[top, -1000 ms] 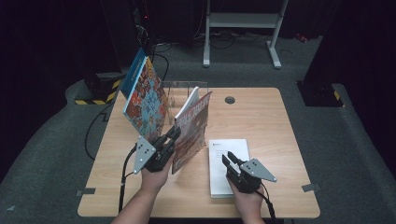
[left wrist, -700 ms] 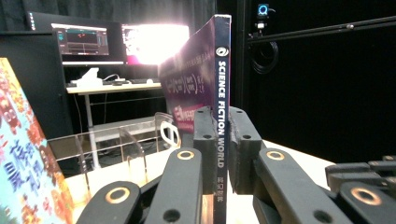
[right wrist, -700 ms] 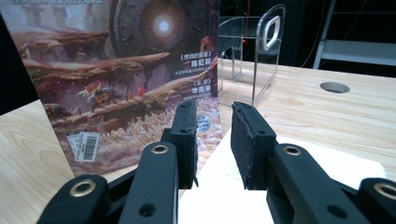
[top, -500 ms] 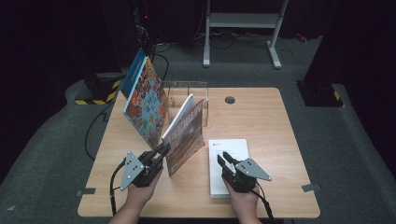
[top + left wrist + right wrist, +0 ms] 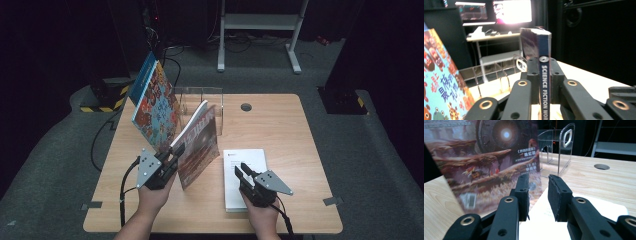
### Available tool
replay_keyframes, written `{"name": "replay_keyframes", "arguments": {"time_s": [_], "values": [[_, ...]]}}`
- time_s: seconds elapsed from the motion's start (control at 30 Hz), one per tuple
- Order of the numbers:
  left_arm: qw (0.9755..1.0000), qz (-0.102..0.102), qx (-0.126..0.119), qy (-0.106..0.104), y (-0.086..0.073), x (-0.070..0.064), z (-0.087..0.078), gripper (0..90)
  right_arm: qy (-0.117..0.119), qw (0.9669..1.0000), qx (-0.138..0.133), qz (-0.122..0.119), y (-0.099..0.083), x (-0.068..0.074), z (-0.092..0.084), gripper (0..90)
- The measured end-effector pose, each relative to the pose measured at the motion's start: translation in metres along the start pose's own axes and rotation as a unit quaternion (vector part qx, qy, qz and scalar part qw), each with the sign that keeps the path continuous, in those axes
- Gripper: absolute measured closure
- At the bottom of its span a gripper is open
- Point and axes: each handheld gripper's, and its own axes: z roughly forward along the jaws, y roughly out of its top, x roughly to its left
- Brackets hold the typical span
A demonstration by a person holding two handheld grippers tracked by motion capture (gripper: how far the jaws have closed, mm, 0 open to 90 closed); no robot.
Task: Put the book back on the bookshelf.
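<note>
Worktop (image 5: 300, 130): light wood, round cable hole (image 5: 245, 106) near the far edge. Clear acrylic rack (image 5: 200, 102) stands at the far left-centre. Colourful picture book (image 5: 152, 107) leans tilted at the rack's left. Grey carpet (image 5: 380, 165) surrounds the worktop. White metal stand (image 5: 260, 22) beyond, on the floor. Yellow-black striped box (image 5: 107, 95) at far left, cables (image 5: 172, 55) trailing nearby.
</note>
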Motion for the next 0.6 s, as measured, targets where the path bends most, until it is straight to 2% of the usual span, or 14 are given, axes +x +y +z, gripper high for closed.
{"name": "replay_keyframes", "arguments": {"time_s": [0.03,0.13,0.37,0.6], "values": [[1.0,0.006,-0.002,0.002,-0.001,-0.001,0.0,83.3,0.0,1.0,0.0,0.0,0.0,-0.001,-0.001,70.1],[1.0,-0.009,0.002,-0.001,-0.001,0.003,-0.003,83.3,-0.004,1.0,0.004,0.003,-0.001,-0.008,-0.003,69.2],[0.9995,-0.028,0.013,-0.008,0.001,0.009,-0.006,83.1,-0.016,0.9998,0.012,-0.002,-0.004,-0.019,-0.009,67.4],[0.9992,-0.028,0.023,-0.018,0.003,0.011,-0.007,82.9,-0.035,0.9991,0.025,-0.005,-0.009,-0.035,-0.014,66.4]]}}
